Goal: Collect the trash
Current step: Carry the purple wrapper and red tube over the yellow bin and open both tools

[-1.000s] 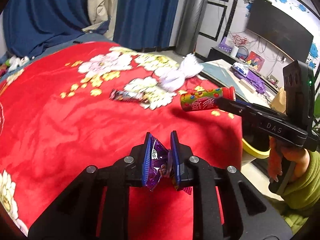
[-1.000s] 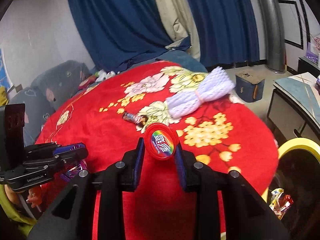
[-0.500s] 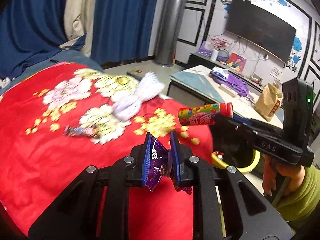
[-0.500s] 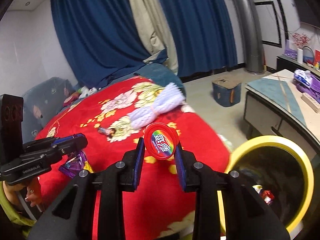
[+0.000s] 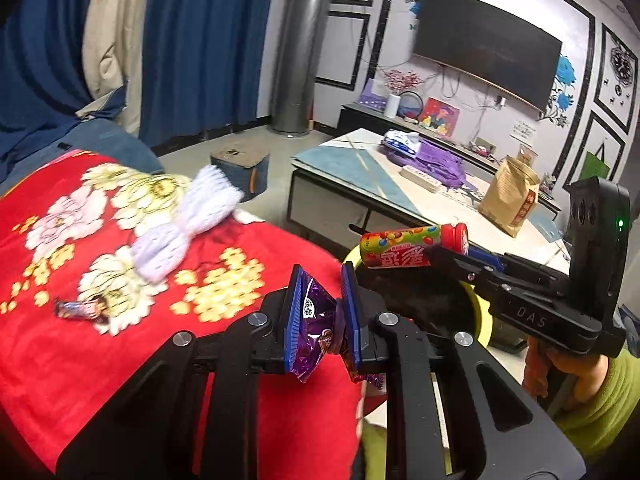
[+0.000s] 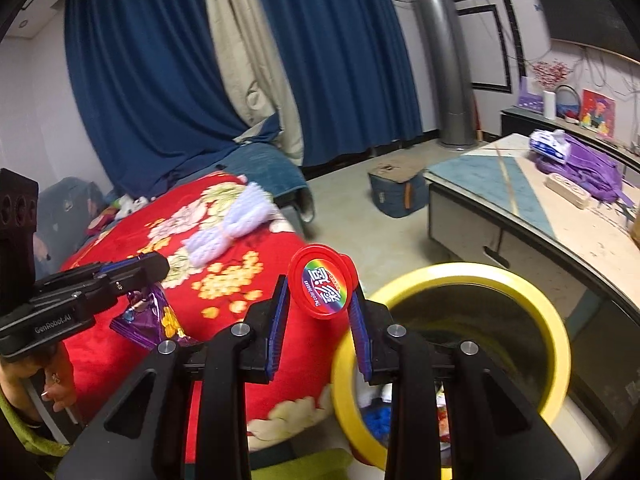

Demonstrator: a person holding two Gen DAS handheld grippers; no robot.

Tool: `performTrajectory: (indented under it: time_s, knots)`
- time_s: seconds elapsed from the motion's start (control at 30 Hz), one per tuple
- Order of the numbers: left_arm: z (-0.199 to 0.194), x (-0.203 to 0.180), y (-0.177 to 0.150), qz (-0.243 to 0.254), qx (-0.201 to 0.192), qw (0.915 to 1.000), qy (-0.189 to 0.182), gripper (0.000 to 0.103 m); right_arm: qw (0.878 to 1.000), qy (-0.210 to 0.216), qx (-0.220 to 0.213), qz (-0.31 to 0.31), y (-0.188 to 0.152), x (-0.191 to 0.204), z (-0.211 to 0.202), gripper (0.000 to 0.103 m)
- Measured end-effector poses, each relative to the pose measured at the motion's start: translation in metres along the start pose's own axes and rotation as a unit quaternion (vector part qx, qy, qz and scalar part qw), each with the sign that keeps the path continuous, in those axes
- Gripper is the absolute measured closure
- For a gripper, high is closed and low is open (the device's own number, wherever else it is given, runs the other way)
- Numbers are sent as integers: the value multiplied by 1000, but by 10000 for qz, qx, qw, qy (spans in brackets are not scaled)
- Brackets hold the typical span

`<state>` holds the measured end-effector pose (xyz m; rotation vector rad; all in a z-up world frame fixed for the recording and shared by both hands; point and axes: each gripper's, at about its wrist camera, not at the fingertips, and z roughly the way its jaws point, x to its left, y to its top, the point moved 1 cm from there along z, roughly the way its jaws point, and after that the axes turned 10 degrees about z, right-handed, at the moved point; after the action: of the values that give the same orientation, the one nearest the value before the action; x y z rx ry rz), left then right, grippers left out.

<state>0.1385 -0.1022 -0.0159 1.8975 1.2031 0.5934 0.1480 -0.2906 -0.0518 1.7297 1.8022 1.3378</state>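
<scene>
Red bedspread (image 5: 100,360) below: L tool (image 5: 322,312) pinching purple wrapper (image 5: 312,332), R tool (image 6: 320,312) clamping candy tube (image 6: 322,286).

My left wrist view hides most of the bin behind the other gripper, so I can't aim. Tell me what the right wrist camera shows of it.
Observer: The bin's whole yellow rim shows, mouth open, just right of the right gripper and its candy tube.
Operator: Report its contents.
Observer: Scraps lie at the bottom, some blue and white.
Operator: Check my wrapper.
Observer: The purple wrapper hangs under the left gripper, over the red blanket, not the bin.
</scene>
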Motion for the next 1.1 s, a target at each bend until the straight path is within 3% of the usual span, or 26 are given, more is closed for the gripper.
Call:
performTrajectory:
  time_s: [0.63, 1.1]
  knots:
    - [55, -66, 23, 277, -7, 9979, -580, 90, 9937, -761, -181, 807, -14, -93, -34, 75]
    - [98, -94, 25, 401, 274, 9960, -752, 89, 9886, -1010, -50, 1111, -22, -125, -32, 75]
